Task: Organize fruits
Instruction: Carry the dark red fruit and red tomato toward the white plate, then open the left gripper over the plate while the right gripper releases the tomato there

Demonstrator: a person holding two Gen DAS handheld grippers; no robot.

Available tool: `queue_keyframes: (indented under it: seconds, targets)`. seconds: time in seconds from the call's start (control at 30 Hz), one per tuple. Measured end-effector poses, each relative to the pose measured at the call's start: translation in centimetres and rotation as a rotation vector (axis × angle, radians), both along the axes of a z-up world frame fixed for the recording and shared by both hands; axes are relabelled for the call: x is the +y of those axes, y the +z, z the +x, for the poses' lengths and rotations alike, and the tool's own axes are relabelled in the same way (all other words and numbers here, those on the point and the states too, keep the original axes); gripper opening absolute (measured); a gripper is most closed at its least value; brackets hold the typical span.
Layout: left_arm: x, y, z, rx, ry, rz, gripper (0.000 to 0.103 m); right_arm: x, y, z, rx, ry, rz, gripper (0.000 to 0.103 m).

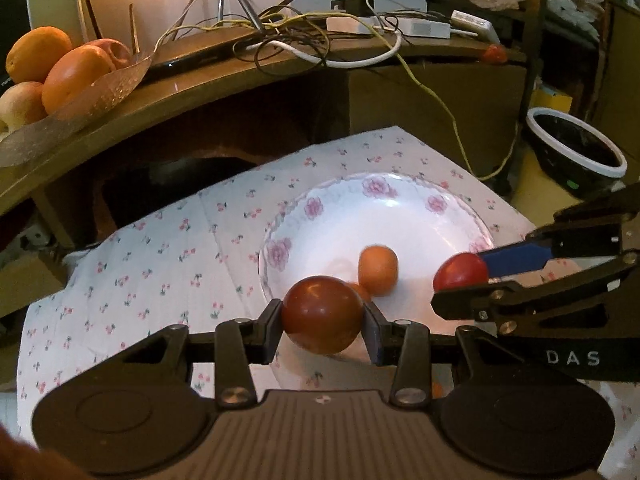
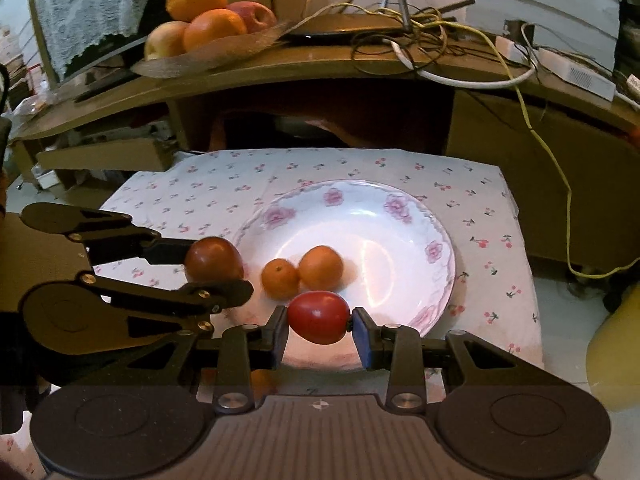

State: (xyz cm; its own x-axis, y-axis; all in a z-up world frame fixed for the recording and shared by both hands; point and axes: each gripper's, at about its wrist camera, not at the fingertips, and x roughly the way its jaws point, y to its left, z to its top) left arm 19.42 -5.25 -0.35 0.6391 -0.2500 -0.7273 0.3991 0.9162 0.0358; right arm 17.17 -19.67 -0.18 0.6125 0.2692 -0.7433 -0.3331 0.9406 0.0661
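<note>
Already gripped, a dark red-brown tomato sits pinched between the pads of the left tool, hanging at about 7 o'clock off the near rim of a floral plate. A brighter red tomato, egg-shaped with its long axis running pad to pad, is clamped the same way in the right tool, just above the plate's 6 o'clock edge as the right wrist camera sees it. Neither fruit touches the plate.

Two small oranges lie touching each other in the plate's well, at roughly 12 o'clock from the right tool and 1 o'clock from the left one. The plate rests on a cherry-print cloth spread over a low surface.

Farther out, at 11 o'clock from both tools, a glass fruit dish on a wooden desk holds larger oranges and apples; a tangle of cables crowds the desk at 1 o'clock.

Judged from the scene, the coming move turns on one thing: the plate's free space lies straight ahead and below each tool, to the right of the two oranges. The right tool looks nearer that bare patch, while the left would need to clear the oranges first.
</note>
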Motion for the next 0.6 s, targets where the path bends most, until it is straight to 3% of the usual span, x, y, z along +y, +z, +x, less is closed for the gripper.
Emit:
queue_keyframes:
  seconds: [0.6]
  targets:
    - [-0.8,-1.3,3.2,0.004,0.0,-0.01,0.047,-0.5,-1.7,2.9,0.028,-0.051,-0.019,0.037]
